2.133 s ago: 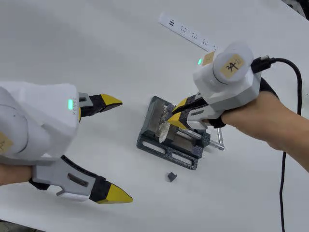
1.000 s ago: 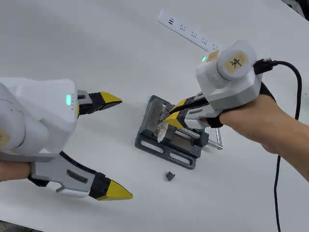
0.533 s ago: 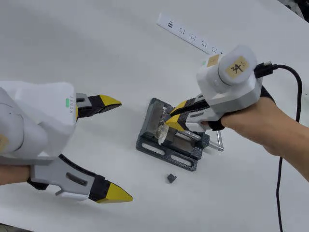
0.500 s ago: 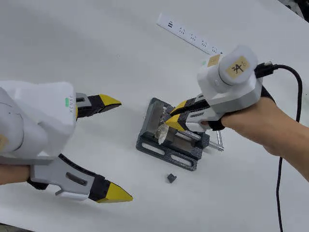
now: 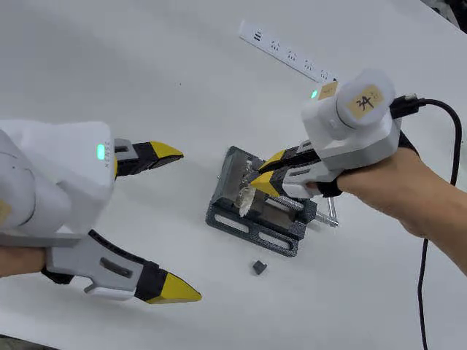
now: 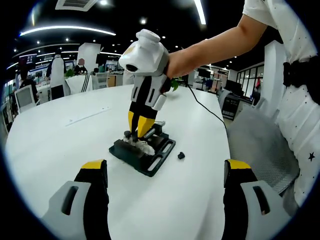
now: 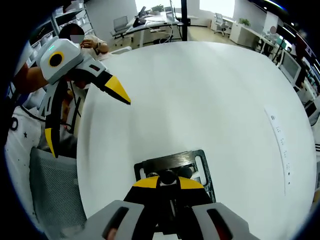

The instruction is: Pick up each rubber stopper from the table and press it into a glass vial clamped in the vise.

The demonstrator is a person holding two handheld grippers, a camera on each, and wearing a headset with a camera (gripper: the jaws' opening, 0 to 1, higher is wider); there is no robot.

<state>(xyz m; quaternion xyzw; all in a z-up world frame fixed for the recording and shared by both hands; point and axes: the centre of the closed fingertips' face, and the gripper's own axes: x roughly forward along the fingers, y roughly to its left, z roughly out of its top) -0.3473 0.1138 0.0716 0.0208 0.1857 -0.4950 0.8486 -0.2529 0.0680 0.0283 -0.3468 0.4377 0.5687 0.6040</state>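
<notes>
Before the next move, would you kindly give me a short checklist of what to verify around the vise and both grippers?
1. Right gripper shut on a rubber stopper: ok.
2. Glass vial sits between the jaws of the vise: ok.
3. Held stopper lined up with the vial's mouth: cannot tell, the gripper tips hide the mouth.
4. Left gripper open and well apart from the vise: ok.
5. Second stopper lies free on the table in front of the vise, ready for a later pick: ok.
</notes>
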